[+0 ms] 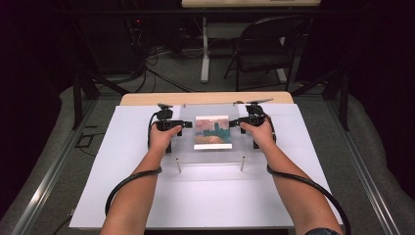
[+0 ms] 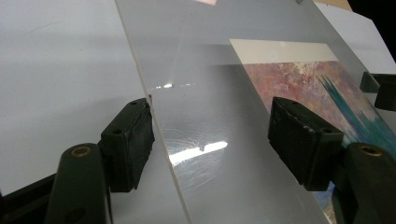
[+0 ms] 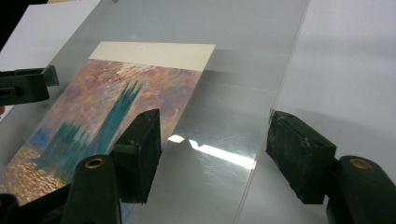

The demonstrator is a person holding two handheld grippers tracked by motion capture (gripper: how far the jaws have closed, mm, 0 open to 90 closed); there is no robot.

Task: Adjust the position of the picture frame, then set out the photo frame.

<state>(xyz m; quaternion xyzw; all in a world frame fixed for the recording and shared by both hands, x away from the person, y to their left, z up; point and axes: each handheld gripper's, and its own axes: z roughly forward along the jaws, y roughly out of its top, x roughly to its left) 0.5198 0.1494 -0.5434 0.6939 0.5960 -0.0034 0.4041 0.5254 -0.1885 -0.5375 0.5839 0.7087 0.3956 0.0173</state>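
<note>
High view: picture (image 1: pixel 213 132) flat under clear sheet (image 1: pixel 210 155), long axis running away.

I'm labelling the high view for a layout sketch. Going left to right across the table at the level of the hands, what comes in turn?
Left gripper → painted picture under the clear sheet → right gripper, all above the white table.

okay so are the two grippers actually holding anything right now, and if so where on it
Nothing is gripped yet. The left gripper and right gripper stand open, straddling opposite side edges of the clear acrylic sheet over the painting print.
</note>
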